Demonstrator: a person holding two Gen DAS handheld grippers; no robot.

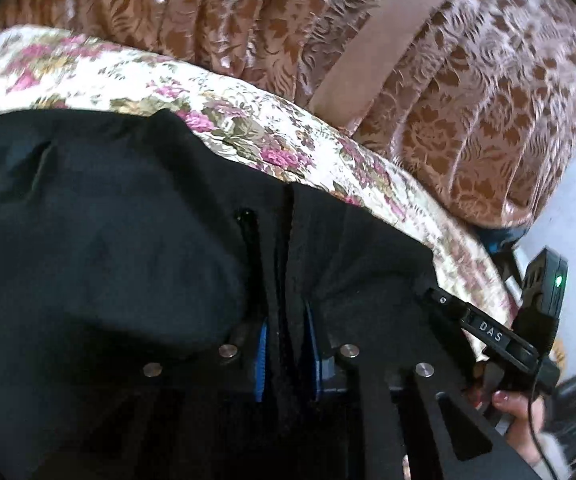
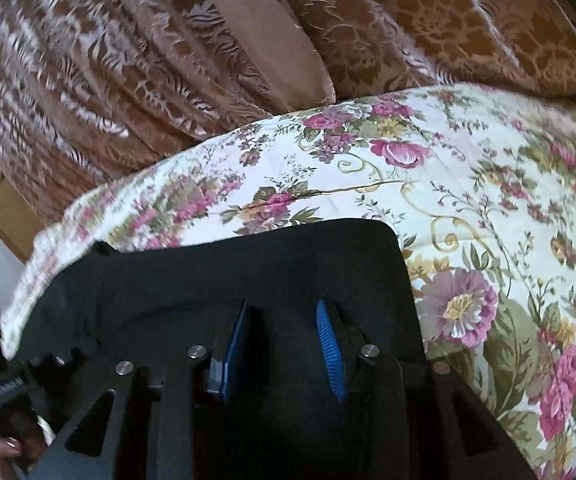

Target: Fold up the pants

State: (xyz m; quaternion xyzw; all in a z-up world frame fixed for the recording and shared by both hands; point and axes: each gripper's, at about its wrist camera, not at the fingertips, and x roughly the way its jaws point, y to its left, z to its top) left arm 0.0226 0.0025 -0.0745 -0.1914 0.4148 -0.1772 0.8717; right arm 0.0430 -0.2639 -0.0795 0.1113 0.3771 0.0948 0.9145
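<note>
Pants (image 1: 108,220): black, lying on the flowered bedspread (image 2: 467,184); we are seeing them bunched in the left wrist view and as one flat, round-cornered layer in the right wrist view.

Left gripper (image 1: 288,320): we are seeing its blue pads (image 1: 262,354) nearly together, pinching a narrow vertical fold of the pants between them (a short zip or slit is showing just beside that fold).

Right gripper (image 2: 286,320): its blue pads (image 2: 329,352) are standing a moderate way apart over the flat layer of the pants. We cannot tell whether they are pressing on the cloth, since the black fabric is hiding any edge between them.

Right gripper, from the left wrist view: its black body with a green light is sitting at the bedspread's edge, and a hand (image 1: 515,412) is wrapping its grip.

Hand, from the right wrist view: a hand (image 2: 0,448) is showing at the lower left corner, partly cut off.

Curtain (image 1: 447,92): brown, leaf-patterned, hanging in pleats behind the bed.
</note>
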